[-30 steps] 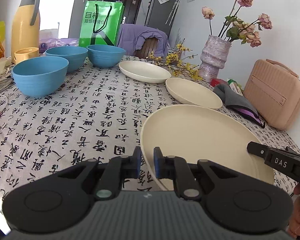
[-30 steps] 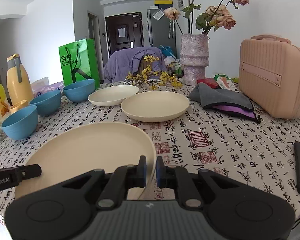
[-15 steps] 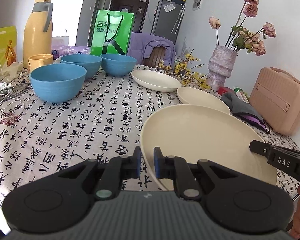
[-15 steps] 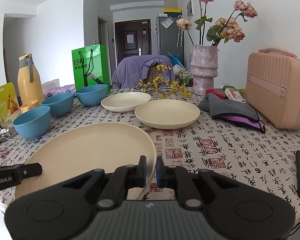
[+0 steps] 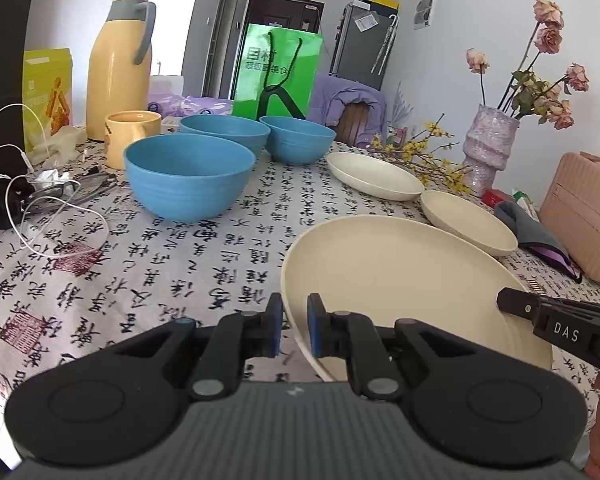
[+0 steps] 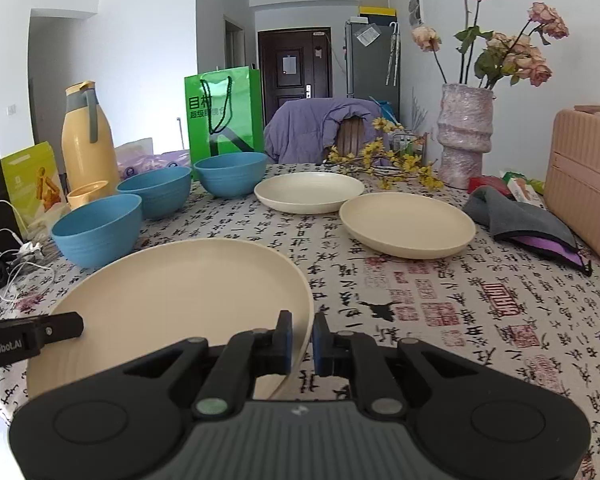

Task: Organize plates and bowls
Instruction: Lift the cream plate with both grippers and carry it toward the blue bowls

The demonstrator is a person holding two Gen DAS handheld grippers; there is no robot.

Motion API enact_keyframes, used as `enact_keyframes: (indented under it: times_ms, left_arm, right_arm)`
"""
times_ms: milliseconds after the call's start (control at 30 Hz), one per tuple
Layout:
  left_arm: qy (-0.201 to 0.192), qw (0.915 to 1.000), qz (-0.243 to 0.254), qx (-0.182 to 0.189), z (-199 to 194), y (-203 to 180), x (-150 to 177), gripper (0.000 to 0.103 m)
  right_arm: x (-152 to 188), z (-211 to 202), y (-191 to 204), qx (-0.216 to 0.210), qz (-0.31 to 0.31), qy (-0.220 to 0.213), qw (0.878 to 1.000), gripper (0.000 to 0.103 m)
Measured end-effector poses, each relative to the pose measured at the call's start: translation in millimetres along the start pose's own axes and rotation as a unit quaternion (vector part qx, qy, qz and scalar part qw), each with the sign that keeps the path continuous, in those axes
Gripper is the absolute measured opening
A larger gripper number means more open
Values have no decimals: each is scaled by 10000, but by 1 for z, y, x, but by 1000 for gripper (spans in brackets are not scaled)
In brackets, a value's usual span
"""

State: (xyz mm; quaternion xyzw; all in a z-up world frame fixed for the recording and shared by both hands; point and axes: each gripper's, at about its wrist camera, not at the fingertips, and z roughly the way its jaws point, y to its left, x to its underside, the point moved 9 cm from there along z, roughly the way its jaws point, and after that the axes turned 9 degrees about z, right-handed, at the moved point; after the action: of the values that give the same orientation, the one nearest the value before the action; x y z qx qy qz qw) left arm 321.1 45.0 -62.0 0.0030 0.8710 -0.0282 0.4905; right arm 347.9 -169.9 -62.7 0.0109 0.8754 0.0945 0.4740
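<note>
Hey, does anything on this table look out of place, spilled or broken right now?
Nothing looks spilled or broken. The odd one out is the big cream plate, pinched at opposite rims by the left gripper and right gripper, while two smaller plates and three blue bowls sit unstacked. A tangled white cable lies at the table edge.

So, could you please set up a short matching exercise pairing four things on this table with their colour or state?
Things:
1. large plate
2. nearest bowl
3. thermos jug
4. shopping bag

Descriptions:
a. green, standing upright
b. blue, empty
c. cream, gripped at both rims by the left gripper and right gripper
d. yellow with a grey handle

Pairs: 1-c, 2-b, 3-d, 4-a
</note>
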Motion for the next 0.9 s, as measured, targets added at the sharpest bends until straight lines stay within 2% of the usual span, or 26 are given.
enact_keyframes:
  times_ms: [233,367,533,700,800,900]
  left_arm:
    - [3,9992,2,-396,11,61,6,13]
    - [8,9988,-37,-490,12,91,10,13]
    - [0,9983,-12,-589,17,110,14,13]
    - [-11,9983,3,-579,23,112,19,13]
    - [31,9984,39,-560,25,110,21,18]
    - [-64,9978,213,-624,19,106,16,37]
  right_arm:
    - [16,33,62,-250,-275,106,9993,11]
    - [25,50,93,-409,-382,220,9982,11]
    - [35,63,117,-530,-484,285,9970,12]
    - [39,72,122,-514,-568,317,9966,13]
    - [39,72,123,-521,-606,317,9963,17]
    - [38,70,122,-625,-617,330,9956,22]
